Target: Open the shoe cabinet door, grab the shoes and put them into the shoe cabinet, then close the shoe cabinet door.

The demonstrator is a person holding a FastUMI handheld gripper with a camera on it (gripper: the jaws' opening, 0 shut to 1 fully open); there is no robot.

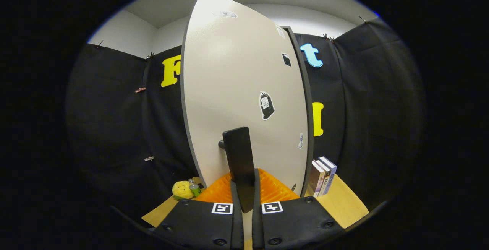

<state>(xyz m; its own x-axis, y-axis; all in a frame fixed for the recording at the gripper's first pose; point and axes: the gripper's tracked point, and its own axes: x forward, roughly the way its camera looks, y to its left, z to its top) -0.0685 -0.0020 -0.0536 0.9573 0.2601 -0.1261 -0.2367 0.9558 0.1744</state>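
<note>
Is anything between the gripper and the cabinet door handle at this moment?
Nothing visible. The gripper has its fingers closed on the dark handle of the white cabinet door; the books and yellow plush toy sit off to the sides.

Staged test booth: black cloth walls [114,127], wooden tabletop [344,204].

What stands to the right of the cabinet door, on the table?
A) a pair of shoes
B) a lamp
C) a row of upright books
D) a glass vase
C: several books stand upright on the table just right of the cabinet door, whose handle the gripper holds between its fingers.
</note>
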